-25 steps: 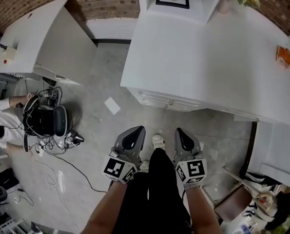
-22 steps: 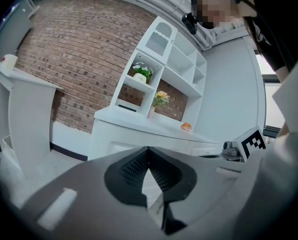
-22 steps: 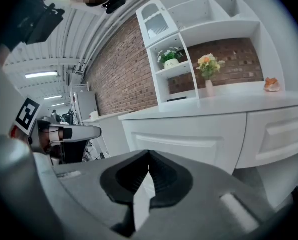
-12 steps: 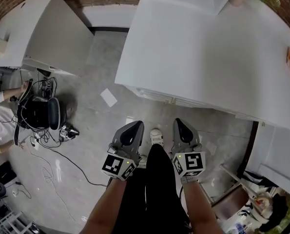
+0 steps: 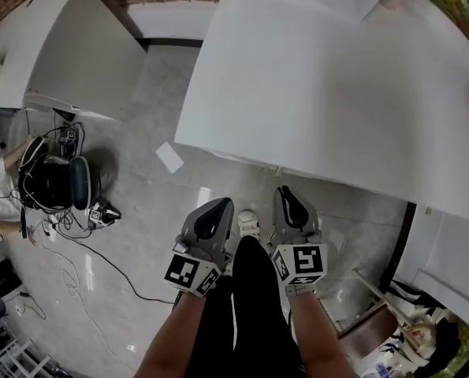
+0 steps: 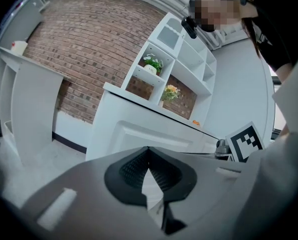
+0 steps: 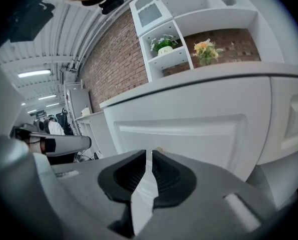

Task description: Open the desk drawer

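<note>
The right tool (image 7: 150,158) has just been opening: its dark ribbed pads stand a narrow slit apart with nothing between them (readying for the handle, I judge). Straight ahead is the white panelled drawer front (image 7: 189,129). It is still closed, under the front edge of the white bench (image 5: 336,93), with a small pale knob (image 7: 159,149) just above the tips. The left tool (image 6: 147,151) is closed and empty. Compared with a second ago, both tools sit nearer the bench's front edge, which now covers more of the drawer in the head view.

Right gripper (image 5: 284,190) has neared the drawer (image 7: 199,133), jaws seemingly just parted slightly.
</note>
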`<state>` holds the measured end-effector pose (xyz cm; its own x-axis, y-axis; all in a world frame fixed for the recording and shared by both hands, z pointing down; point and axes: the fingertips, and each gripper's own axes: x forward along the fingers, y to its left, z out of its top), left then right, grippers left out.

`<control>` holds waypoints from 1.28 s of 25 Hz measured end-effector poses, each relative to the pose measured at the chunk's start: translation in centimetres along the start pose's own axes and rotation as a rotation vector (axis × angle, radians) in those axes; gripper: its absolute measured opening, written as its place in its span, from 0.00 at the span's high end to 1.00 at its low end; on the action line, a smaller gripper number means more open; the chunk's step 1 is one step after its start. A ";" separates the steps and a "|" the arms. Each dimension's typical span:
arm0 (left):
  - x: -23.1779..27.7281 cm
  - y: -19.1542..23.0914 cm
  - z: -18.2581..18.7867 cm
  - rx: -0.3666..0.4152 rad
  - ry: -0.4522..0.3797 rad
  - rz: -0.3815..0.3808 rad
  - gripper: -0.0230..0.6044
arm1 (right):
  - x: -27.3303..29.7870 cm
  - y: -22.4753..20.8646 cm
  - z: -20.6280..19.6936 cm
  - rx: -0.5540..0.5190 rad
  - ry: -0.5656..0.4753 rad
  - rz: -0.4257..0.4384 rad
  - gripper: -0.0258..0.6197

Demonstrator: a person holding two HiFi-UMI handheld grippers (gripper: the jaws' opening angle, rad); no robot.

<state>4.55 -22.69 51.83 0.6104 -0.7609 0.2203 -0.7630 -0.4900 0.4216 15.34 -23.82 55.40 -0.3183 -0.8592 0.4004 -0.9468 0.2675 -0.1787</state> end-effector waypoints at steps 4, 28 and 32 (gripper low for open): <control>0.8 0.8 -0.6 -0.003 -0.011 0.001 0.97 | 1.3 -0.3 -0.2 0.010 -0.021 -0.018 0.85; 1.1 3.0 -3.6 0.009 -0.038 -0.019 0.97 | 4.2 -1.6 -0.5 0.170 -0.159 -0.320 0.77; 0.5 3.3 -3.8 0.007 -0.038 -0.020 0.97 | 4.3 -1.7 -0.5 0.211 -0.148 -0.365 0.80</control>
<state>3.13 -23.08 56.69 0.6169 -0.7665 0.1785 -0.7525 -0.5080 0.4190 15.56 -27.78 57.87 0.0591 -0.9381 0.3414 -0.9609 -0.1461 -0.2353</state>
